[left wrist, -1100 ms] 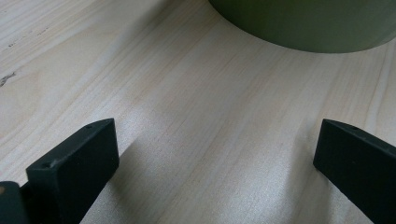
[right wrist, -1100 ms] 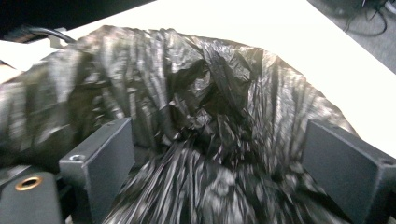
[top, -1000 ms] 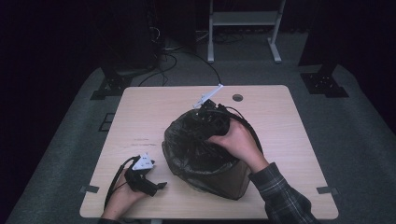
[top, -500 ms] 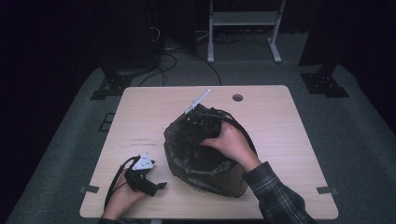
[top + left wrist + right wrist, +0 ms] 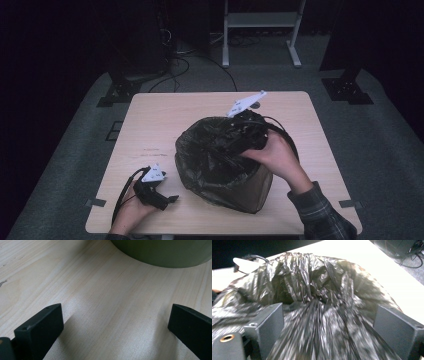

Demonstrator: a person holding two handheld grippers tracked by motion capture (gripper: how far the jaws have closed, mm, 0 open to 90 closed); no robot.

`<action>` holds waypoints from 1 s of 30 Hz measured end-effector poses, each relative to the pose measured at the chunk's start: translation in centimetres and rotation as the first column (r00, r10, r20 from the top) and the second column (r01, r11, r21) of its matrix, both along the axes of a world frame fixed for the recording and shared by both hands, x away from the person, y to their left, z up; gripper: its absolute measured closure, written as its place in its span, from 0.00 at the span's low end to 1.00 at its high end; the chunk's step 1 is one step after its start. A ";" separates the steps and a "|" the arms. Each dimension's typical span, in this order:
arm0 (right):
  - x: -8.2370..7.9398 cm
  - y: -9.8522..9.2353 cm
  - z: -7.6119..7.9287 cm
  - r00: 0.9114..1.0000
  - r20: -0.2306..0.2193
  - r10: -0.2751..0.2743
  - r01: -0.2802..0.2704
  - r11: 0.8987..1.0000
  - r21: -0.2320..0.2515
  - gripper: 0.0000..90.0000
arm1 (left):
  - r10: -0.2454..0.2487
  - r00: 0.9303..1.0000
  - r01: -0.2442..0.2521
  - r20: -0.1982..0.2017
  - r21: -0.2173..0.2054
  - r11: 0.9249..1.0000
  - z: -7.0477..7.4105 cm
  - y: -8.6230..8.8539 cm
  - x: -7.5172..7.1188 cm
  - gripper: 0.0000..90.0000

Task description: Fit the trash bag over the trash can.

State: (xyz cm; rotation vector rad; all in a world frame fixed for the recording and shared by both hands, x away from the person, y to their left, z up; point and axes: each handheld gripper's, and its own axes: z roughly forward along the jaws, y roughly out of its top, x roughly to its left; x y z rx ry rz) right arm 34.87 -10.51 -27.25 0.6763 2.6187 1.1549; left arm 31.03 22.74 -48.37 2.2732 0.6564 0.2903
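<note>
From the high view, a black bin bag (image 5: 220, 150) drapes over a brown bin (image 5: 252, 192) at the middle of the bench (image 5: 165, 115); the lining looks partly done, the rim not yet neatly covered. The right tongs (image 5: 245, 120) reach into the bag's far edge; the left tongs (image 5: 159, 196) lie idle near the bench's front edge.

In the left gripper view the jaws stand wide apart over bare wood, the bin's wall (image 5: 162, 252) ahead.

In the right gripper view the jaws stand apart, crumpled bag (image 5: 324, 310) bunched between them, not clamped.

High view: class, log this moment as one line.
left gripper: open, on table | right gripper: open, over crinkled black plastic bin bag
</note>
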 end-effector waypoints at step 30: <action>-6.4 -14.7 -5.2 0.986 0.074 -0.148 0.133 0.975 0.180 0.10 | -0.002 1.000 0.002 -0.002 0.001 1.000 0.0 0.0 0.0 0.00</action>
